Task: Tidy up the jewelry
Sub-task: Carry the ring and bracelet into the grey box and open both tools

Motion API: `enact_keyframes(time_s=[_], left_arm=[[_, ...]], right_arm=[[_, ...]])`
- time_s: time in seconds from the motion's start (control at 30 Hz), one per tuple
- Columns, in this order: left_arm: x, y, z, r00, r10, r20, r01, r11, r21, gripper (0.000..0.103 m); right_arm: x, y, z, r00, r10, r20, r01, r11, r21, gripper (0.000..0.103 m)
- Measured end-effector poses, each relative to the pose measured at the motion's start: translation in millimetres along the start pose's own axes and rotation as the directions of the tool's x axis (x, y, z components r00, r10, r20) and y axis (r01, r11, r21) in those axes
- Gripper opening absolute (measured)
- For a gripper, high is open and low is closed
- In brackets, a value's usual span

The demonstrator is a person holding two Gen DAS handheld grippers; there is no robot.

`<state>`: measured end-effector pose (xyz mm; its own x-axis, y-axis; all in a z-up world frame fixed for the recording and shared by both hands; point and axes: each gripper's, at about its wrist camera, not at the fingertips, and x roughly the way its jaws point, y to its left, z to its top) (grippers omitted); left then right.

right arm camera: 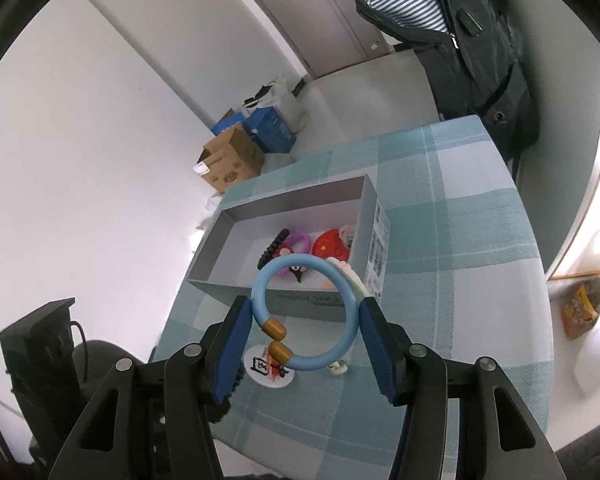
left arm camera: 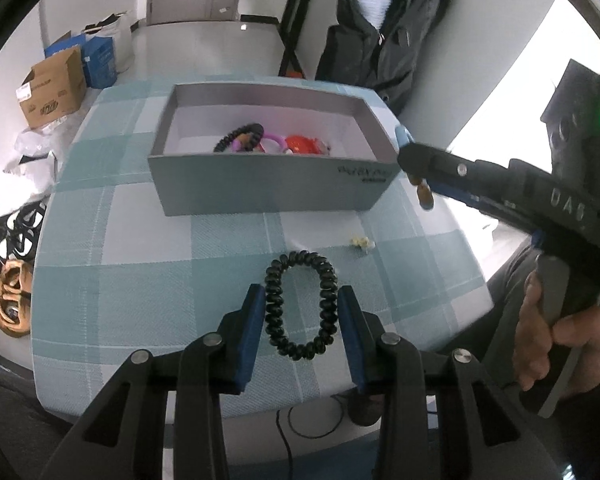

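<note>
Black coil bracelet [left arm camera: 300, 306] pinched by left fingers [left arm camera: 256, 320], blue bangle [right arm camera: 306, 312] between right fingers [right arm camera: 236, 340]

The grey box's [left arm camera: 268, 188] near wall hides the lower parts of the jewelry inside [left arm camera: 276, 142], its printed label is too blurred to read, and the small pale item [left arm camera: 362, 242] near the table's [left arm camera: 140, 280] right edge is too small to identify.

Black coil band [left arm camera: 301, 305], lt-blue bangle [right arm camera: 305, 312] w/ gold caps, teal-plaid cloth [left arm camera: 140, 272].
</note>
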<state>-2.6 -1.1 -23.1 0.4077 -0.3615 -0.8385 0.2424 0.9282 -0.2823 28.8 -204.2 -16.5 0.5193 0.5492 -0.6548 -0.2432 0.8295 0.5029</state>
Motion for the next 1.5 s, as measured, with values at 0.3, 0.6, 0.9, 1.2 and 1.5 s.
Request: enact_keyframes(time_s=[0.3,0.6,0.9,1.2,1.5], left_arm=[[-20.2,5.5,22.0,0.995,0.013,0.101,-0.014,1.000,0.006,0.031],[-21.1,10.9,62.8,0.988,0.023,0.156,-0.023,1.000,-0.001,0.031],[-4.7,17.4,92.9,0.989,0.031,0.148,-0.033,0.999,0.010,0.031],[21.5,30.5,104.7,0.996,0.002,0.092,-0.001,1.000,-0.014,0.031],[39.0,43.2,109.4,0.998,-0.032,0.046,0.034,0.999,-0.037,0.031]], right_arm=[[-10.5,6.3,7.6,0.999,0.003,0.054,-0.002,1.000,-0.007,0.054],[-9.9,20.4,36.5,0.996,0.042,0.075,-0.039,0.999,-0.038,0.054],[13.7,24.5,61.7,0.998,0.049,0.031,-0.048,0.998,-0.047,0.054],[44.8,16.8,73.4,0.999,0.026,-0.019,-0.027,0.999,-0.030,0.054],[66.9,9.3,75.3,0.998,0.019,-0.060,-0.020,1.000,-0.015,0.054]])
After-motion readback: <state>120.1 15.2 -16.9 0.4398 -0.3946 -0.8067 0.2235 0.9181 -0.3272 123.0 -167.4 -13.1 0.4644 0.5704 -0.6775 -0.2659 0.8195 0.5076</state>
